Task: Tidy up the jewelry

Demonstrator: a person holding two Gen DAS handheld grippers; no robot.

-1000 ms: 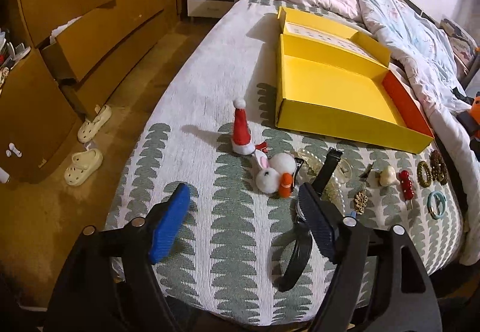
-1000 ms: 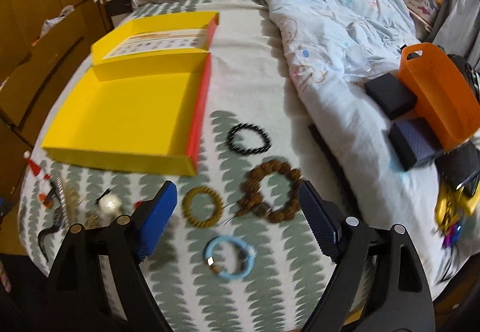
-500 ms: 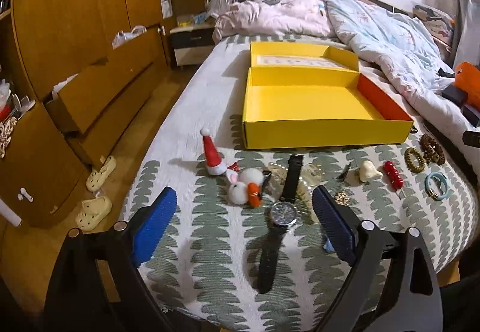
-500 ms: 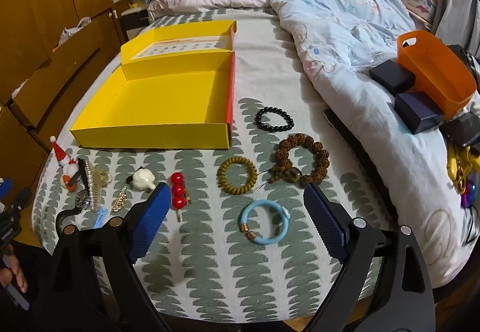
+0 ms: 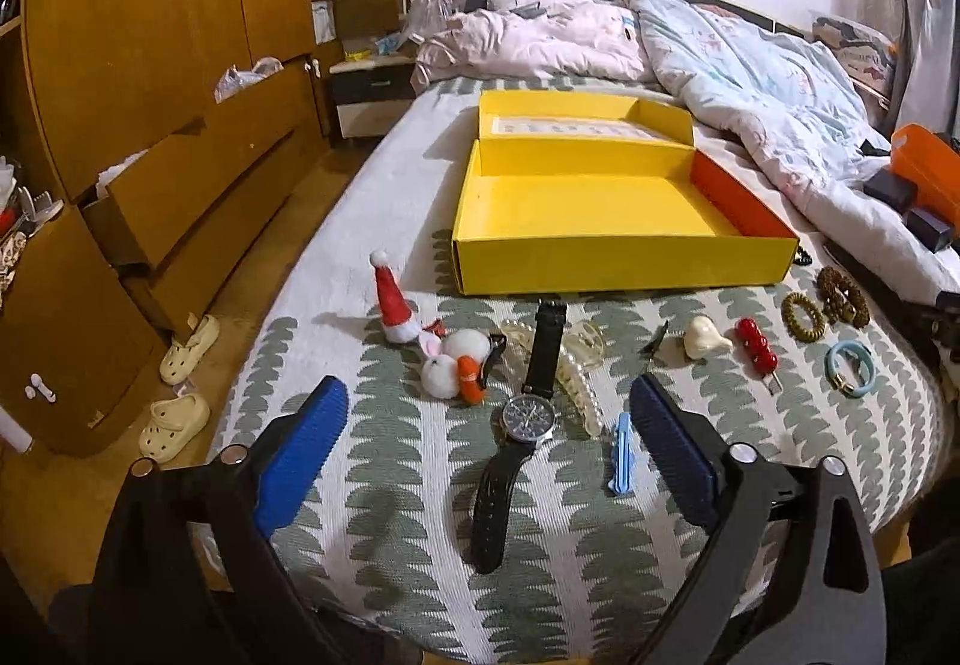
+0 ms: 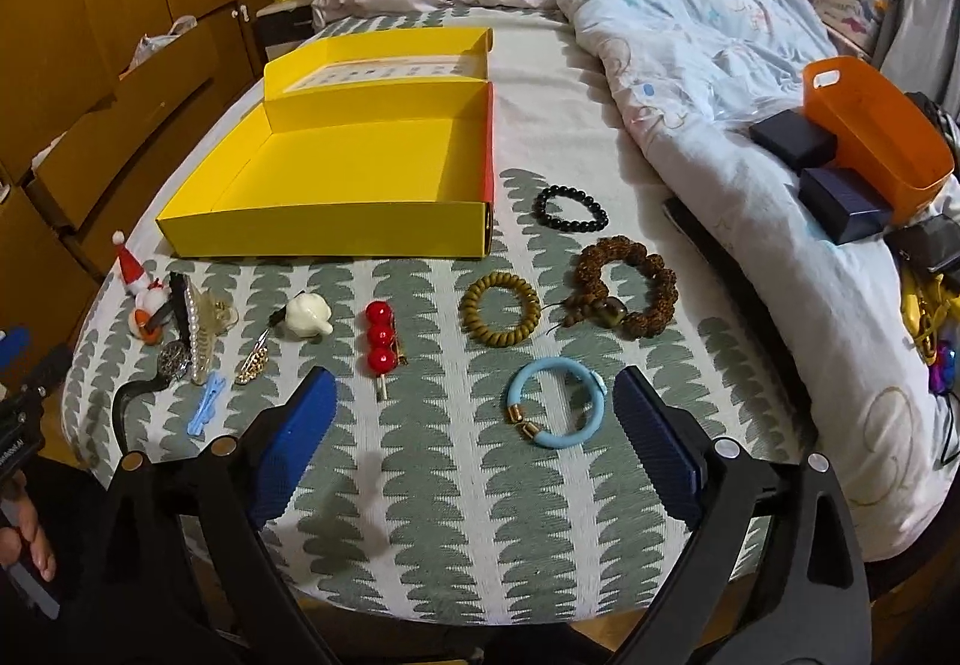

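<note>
Lying between wide-spread left gripper (image 5: 489, 437) fingers, watch (image 5: 521, 419); right gripper (image 6: 474, 428) wide beside blue bracelet (image 6: 555, 402).

Left gripper (image 5: 489, 419) held above bed (image 5: 384, 461), jaws spread wide, nothing between them. Black wristwatch (image 5: 523, 428) flat on patterned cover, between the pads in view. Blue clip (image 5: 621, 454) just beside right pad. Yellow box (image 5: 600, 227) open beyond. Santa hat ornament (image 5: 393, 299) upright left of watch. Bracelets (image 5: 828, 311) at right.
</note>
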